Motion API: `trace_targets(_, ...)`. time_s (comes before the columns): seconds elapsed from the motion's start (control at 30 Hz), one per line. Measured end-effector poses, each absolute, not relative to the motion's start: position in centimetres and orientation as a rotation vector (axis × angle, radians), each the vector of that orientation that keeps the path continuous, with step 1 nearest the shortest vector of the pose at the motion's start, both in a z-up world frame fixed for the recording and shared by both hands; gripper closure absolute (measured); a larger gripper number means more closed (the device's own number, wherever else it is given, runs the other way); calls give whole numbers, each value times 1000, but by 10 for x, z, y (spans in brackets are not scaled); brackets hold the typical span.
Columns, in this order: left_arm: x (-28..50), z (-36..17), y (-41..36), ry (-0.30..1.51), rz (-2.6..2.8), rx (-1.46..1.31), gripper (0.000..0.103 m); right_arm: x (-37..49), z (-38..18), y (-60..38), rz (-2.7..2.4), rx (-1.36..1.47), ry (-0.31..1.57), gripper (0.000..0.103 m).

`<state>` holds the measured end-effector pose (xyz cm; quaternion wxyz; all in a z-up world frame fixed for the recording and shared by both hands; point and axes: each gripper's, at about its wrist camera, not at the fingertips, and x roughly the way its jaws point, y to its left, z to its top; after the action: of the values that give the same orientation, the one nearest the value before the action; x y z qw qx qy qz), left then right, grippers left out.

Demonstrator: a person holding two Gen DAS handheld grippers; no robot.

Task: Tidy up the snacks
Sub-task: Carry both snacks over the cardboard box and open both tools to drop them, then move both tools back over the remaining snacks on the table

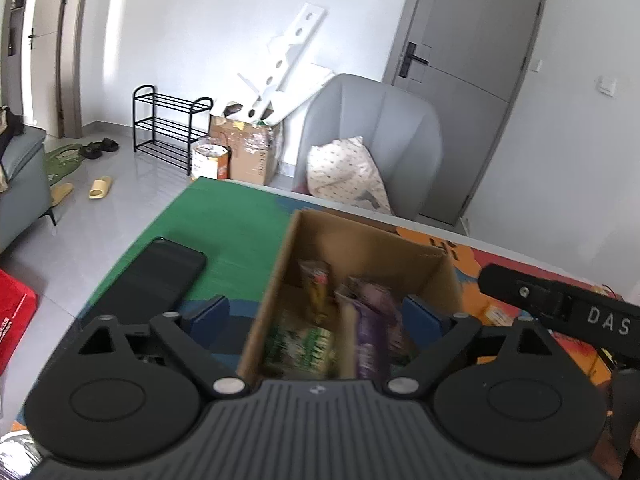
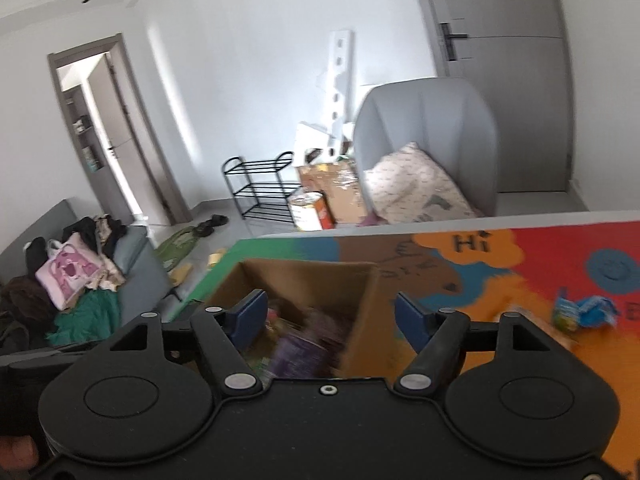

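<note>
Both my left gripper (image 1: 316,316) and right gripper (image 2: 331,312) gape empty over one box (image 1: 360,240) holding three packets; two more lie outside.

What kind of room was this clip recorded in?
Most likely a home living room or entryway. A grey armchair holds a dotted pillow, a black shoe rack stands by the wall with slippers on the tiled floor, and clothes are piled on a sofa.

The right gripper (image 2: 328,314) hangs spread-fingered over an open brown cardboard box (image 2: 362,320) holding a blurred purple snack packet (image 2: 304,346); a blue-green wrapper (image 2: 582,312) lies far right.
</note>
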<state>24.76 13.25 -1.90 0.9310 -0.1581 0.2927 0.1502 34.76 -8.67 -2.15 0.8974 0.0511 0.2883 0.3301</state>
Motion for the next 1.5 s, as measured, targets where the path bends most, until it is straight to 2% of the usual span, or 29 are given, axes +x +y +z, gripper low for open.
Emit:
trace_targets(0.27, 251, -18, 106, 594, 229, -309, 9, 340, -17, -138, 578, 107, 590, 28)
trace_targets(0.8, 273, -14, 24, 593, 97, -253, 9, 340, -26, -232, 427, 163, 589, 28)
trace_targets(1.23, 308, -24, -19, 612, 91, -227, 9, 360, -42, -269, 395, 231, 583, 29)
trace_targets(1.5, 344, -48, -25, 652, 169, -246, 9, 386, -58, -273, 363, 296, 595, 29)
